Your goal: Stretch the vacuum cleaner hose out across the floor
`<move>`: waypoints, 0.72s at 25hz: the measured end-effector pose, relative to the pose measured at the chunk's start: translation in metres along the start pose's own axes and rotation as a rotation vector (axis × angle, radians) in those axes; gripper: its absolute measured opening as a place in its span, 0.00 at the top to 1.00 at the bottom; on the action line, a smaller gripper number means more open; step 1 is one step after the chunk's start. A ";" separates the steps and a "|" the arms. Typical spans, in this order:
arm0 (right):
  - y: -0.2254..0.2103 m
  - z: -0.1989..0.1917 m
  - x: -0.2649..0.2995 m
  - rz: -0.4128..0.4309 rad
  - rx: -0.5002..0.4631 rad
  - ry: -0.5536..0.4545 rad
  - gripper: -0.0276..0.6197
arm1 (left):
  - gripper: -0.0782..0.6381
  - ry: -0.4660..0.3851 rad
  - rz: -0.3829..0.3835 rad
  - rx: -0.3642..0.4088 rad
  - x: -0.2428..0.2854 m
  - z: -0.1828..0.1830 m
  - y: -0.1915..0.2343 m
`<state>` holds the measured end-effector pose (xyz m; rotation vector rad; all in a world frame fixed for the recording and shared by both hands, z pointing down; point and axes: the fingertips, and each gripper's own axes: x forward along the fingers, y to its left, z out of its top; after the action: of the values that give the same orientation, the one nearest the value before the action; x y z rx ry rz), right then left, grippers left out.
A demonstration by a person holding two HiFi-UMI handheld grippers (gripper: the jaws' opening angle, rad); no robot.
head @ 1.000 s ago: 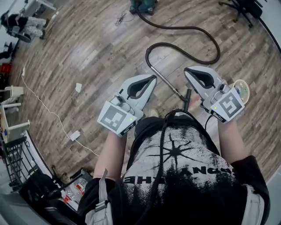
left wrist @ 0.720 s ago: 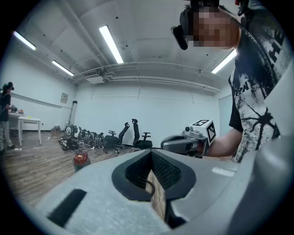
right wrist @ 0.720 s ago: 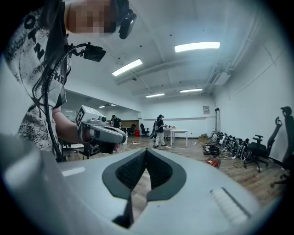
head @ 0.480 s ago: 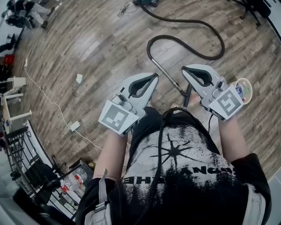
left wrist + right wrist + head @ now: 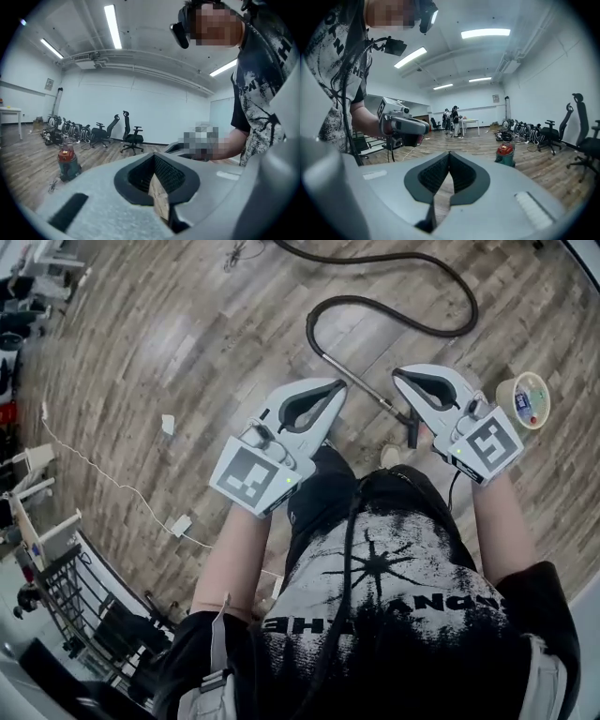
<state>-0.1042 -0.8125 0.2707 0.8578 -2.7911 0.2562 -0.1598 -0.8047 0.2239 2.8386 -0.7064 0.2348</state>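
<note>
Found left claw (image 5: 337, 387) and right claw (image 5: 398, 374) both closed tight, gripping nothing, held side by side above the wood floor (image 5: 141, 352). Noted vacuum cleaner hose (image 5: 474, 313) lying curled in a loop on the floor ahead of the claws, apart from both, with its rigid wand (image 5: 361, 385) reaching in between them. Spotted red-topped canister (image 5: 505, 154) standing farther off.

Ahead of your left gripper (image 5: 153, 156), black office chairs (image 5: 132, 137) stand before a white wall (image 5: 154, 103) on wood-plank floor (image 5: 28, 164); strip lights (image 5: 112, 26) run overhead. Beyond your right gripper (image 5: 449, 153), a white table (image 5: 469, 123) stands.
</note>
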 end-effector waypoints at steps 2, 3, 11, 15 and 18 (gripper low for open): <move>-0.008 -0.008 0.015 -0.022 0.025 0.010 0.95 | 0.89 0.022 -0.044 0.004 0.006 -0.009 0.019; -0.011 -0.014 0.021 -0.029 0.040 0.014 0.95 | 0.89 0.035 -0.063 0.003 0.009 -0.016 0.028; -0.040 -0.161 0.080 -0.037 0.117 0.157 0.87 | 0.89 0.056 -0.142 0.024 0.051 -0.118 0.088; -0.059 -0.312 0.127 -0.046 0.094 0.300 0.78 | 0.89 0.072 -0.192 0.076 0.086 -0.219 0.109; -0.068 -0.428 0.168 -0.042 0.091 0.387 0.73 | 0.89 0.065 -0.236 0.115 0.111 -0.295 0.126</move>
<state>-0.1376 -0.8611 0.7316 0.7877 -2.4156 0.4893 -0.1538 -0.8929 0.5516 2.9735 -0.3504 0.3377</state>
